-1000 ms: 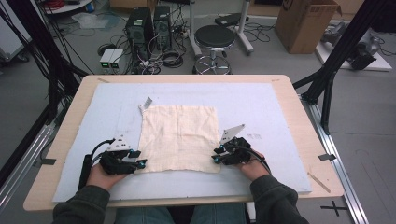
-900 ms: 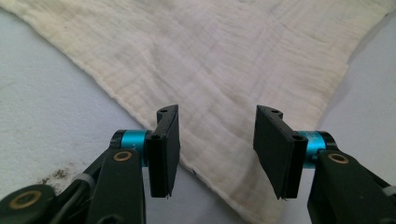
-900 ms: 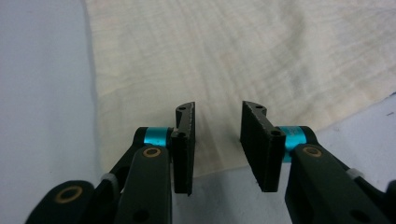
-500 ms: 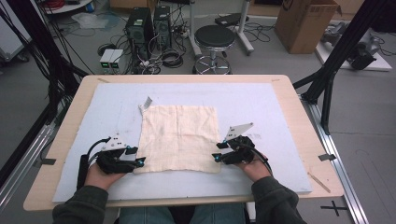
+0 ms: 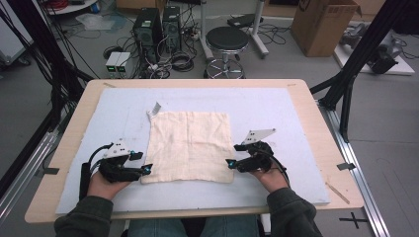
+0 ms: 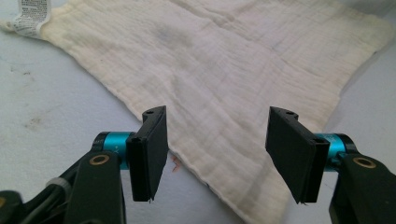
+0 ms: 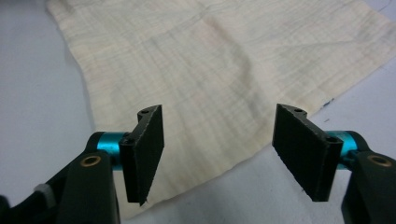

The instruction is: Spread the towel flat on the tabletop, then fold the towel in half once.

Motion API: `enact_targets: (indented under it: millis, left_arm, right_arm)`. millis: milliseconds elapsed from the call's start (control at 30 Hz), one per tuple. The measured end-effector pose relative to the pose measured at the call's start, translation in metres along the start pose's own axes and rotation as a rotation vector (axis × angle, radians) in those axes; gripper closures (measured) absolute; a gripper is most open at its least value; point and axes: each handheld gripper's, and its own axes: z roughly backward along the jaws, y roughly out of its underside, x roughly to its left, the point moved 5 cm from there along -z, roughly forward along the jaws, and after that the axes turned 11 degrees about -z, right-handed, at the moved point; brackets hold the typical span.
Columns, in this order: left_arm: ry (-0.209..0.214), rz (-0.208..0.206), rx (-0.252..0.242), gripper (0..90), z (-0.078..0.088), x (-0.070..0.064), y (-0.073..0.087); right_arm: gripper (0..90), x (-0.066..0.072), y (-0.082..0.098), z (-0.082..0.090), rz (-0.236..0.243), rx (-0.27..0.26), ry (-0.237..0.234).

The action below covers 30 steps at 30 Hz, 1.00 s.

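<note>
A cream square cloth [image 5: 190, 145] lies flat on the pale blue mat [image 5: 276, 113], with a white label [image 5: 155, 108] at its far left corner. My left gripper [image 5: 146, 168] sits at the cloth's near left corner, and my right gripper [image 5: 231, 162] at its near right corner. In the left gripper view the left gripper [image 6: 215, 154] is open above the cloth [image 6: 224, 70] edge, the label [image 6: 31, 14] far off. In the right gripper view the right gripper [image 7: 217, 154] is open over the cloth [image 7: 224, 56] edge. Both pairs of jaws have just been opening, and their pads press on nothing.
The mat covers a wooden table [image 5: 316, 123]. Beyond the far edge stand a black stool [image 5: 227, 42], computer towers [image 5: 158, 24] with tangled cables, and a cardboard box [image 5: 326, 24]. Black frame posts [image 5: 346, 84] rise at both sides of the table.
The jaws of both grippers have spread apart at the cloth's near corners. Both hands stayed in place, and the cloth lies flat.
</note>
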Motion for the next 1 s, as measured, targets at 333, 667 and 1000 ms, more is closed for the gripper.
enact_targets:
  millis: [333, 667, 1000]
  left_arm:
    - [-0.010, 0.000, -0.003, 34.8, 0.0035, 0.0010, -0.0030]
    - [-0.010, 0.000, 0.000, 33.0, 0.0029, 0.0018, -0.0048]
    - [-0.005, 0.004, -0.006, 32.6, 0.0008, 0.0032, -0.0095]
  right_arm:
    - [21.3, -0.0016, -0.0049, 0.0081, -0.034, -0.064, 0.034]
    - [17.4, -0.0014, -0.0058, 0.0085, -0.051, -0.072, 0.038]
    - [17.0, -0.0030, -0.0077, 0.0090, -0.056, -0.068, 0.031]
